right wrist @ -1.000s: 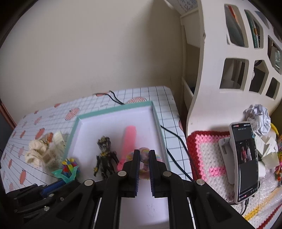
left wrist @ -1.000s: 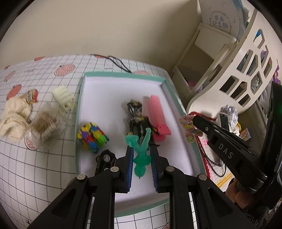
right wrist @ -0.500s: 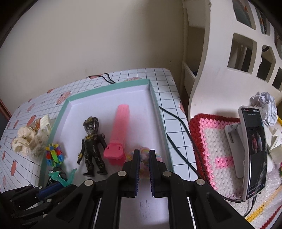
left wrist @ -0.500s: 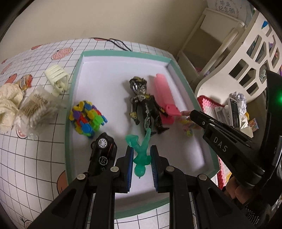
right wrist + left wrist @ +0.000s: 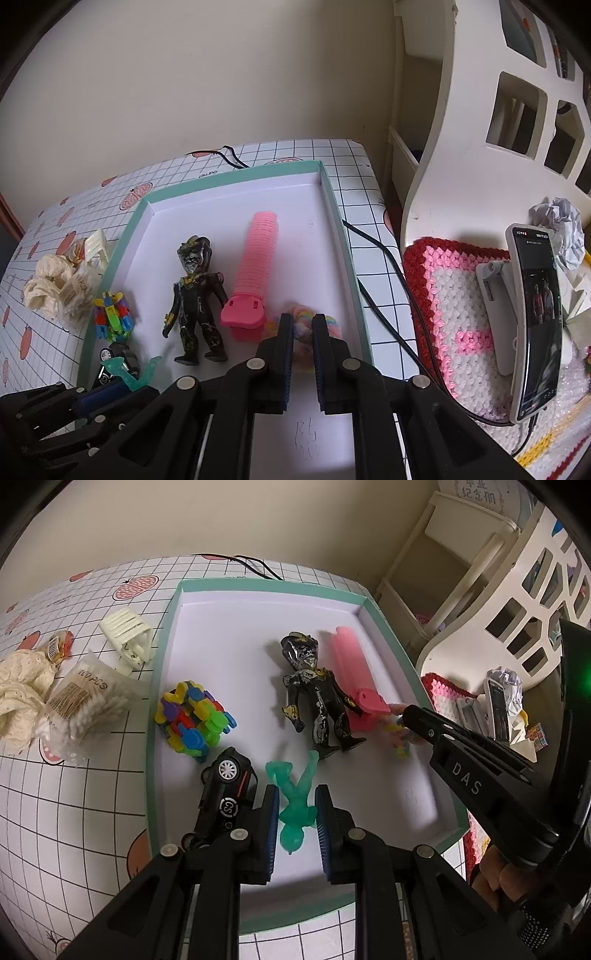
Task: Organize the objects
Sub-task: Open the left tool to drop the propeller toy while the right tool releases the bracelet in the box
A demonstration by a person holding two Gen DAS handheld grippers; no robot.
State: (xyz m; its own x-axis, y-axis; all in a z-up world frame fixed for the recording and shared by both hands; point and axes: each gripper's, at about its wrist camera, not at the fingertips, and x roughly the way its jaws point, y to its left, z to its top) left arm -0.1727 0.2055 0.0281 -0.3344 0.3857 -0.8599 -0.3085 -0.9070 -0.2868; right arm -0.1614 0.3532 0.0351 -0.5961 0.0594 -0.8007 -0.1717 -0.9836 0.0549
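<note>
Left gripper [image 5: 295,812] over the near end of the teal-rimmed tray [image 5: 384,620], its two blue-padded fingers [image 5: 271,812] closed on the translucent green figure [image 5: 295,805], which sticks out ahead of the tips, legs pointing away. Just to the left of that claw, touching its left finger, lies the black toy car [image 5: 225,794] on its side. Ahead and left sits the multicoloured block cluster [image 5: 192,716]; straight ahead the black and gold action figure [image 5: 317,694] lies on its back, with the pink ribbed tube [image 5: 352,672] right beside it. Outside the tray, far left of the claw, a cream hair clip [image 5: 127,638], a cotton swab bag [image 5: 85,690] and a cream cloth bundle [image 5: 18,698] rest on the grid-patterned tablecloth [image 5: 74,794]. Right gripper [image 5: 303,343] is in the tray's near right corner, fingers pressed onto a pastel rainbow fuzzy toy [image 5: 301,321] that bulges out on both sides of the tips. To its right, off the table, a phone [image 5: 535,314] leans on a stand over a crocheted mat [image 5: 443,295]
</note>
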